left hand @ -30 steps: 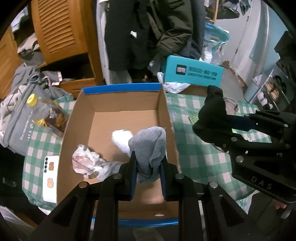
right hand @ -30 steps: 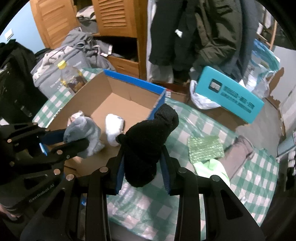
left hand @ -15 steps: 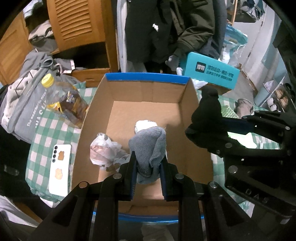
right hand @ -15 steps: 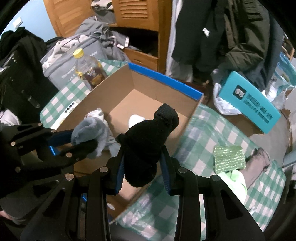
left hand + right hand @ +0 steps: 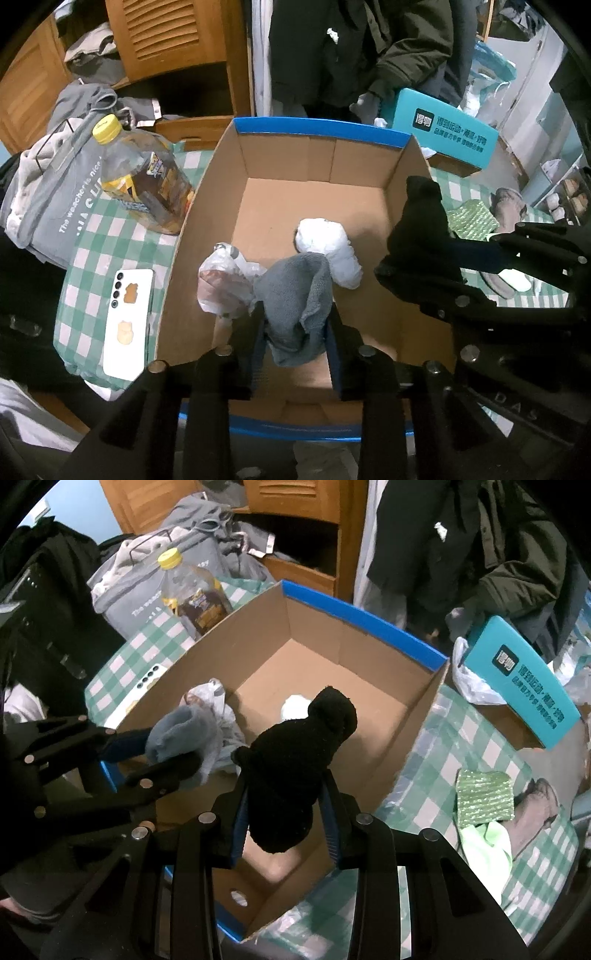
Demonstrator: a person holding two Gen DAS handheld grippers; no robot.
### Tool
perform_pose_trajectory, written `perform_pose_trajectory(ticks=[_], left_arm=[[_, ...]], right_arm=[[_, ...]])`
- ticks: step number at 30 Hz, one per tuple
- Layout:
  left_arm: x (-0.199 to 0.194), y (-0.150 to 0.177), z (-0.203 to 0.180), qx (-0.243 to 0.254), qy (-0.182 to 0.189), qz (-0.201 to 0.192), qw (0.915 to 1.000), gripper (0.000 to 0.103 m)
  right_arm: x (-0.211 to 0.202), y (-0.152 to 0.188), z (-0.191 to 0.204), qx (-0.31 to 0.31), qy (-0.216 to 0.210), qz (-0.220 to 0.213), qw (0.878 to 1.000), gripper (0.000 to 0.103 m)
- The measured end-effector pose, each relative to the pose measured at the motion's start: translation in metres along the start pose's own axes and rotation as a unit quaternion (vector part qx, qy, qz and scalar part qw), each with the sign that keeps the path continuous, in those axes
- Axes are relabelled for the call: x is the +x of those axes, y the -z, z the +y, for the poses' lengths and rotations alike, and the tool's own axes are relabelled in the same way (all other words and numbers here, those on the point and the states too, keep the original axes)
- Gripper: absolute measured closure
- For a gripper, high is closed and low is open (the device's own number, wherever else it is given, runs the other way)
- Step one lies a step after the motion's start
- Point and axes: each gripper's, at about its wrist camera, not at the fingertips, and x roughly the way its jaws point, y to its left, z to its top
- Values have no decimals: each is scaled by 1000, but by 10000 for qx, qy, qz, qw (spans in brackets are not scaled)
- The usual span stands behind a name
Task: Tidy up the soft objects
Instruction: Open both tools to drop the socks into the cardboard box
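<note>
My left gripper (image 5: 295, 325) is shut on a grey sock (image 5: 295, 299) and holds it over the near part of an open cardboard box (image 5: 317, 155) with a blue rim. My right gripper (image 5: 284, 805) is shut on a black sock (image 5: 295, 760) over the box's right side; it also shows in the left wrist view (image 5: 421, 236). Inside the box lie a white rolled sock (image 5: 328, 247) and a crumpled plastic bag (image 5: 225, 280). The grey sock also shows in the right wrist view (image 5: 181, 734).
The box stands on a green checked cloth (image 5: 443, 760). Left of it are a yellow-capped bottle (image 5: 144, 177) and a white phone (image 5: 127, 317). Right of it lie a green sponge cloth (image 5: 484, 794), a light green cloth (image 5: 487, 845) and a teal box (image 5: 524, 675).
Both grippers have moved left and forward over the box with their socks still held. The black sock has come from over the tablecloth to over the box interior.
</note>
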Motion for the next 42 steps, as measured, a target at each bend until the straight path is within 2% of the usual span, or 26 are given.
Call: perform_pose_trajectory(ticks=[4, 11, 14, 18, 19, 26, 38, 42], left_arm=[[0, 0, 2, -31, -71, 3, 10000, 55], [-4, -3, 2, -36, -102, -69, 9999, 47], [-5, -3, 1, -18, -126, -67, 9999, 47], [-7, -3, 3, -41, -116, -81, 9999, 47], [-8, -4, 2, -41, -101, -91, 9999, 47], [-12, -3, -4, 56, -84, -139, 9999, 45], [-17, -4, -18, 204, -120, -225, 9995, 30], [-18, -5, -25, 261, -134, -230, 9993, 28]], right_arm=[[4, 2, -3, 51, 144, 75, 9999, 67], [-1, 6, -11, 156, 166, 71, 9997, 64], [-4, 7, -12, 180, 203, 33, 9996, 56], [-9, 8, -15, 215, 262, -66, 9994, 38], [-11, 8, -16, 228, 280, -101, 9993, 37], [-18, 12, -20, 263, 335, -163, 9990, 37], [-28, 21, -34, 451, 411, -229, 9979, 36], [-33, 25, -41, 532, 436, -268, 9973, 31]])
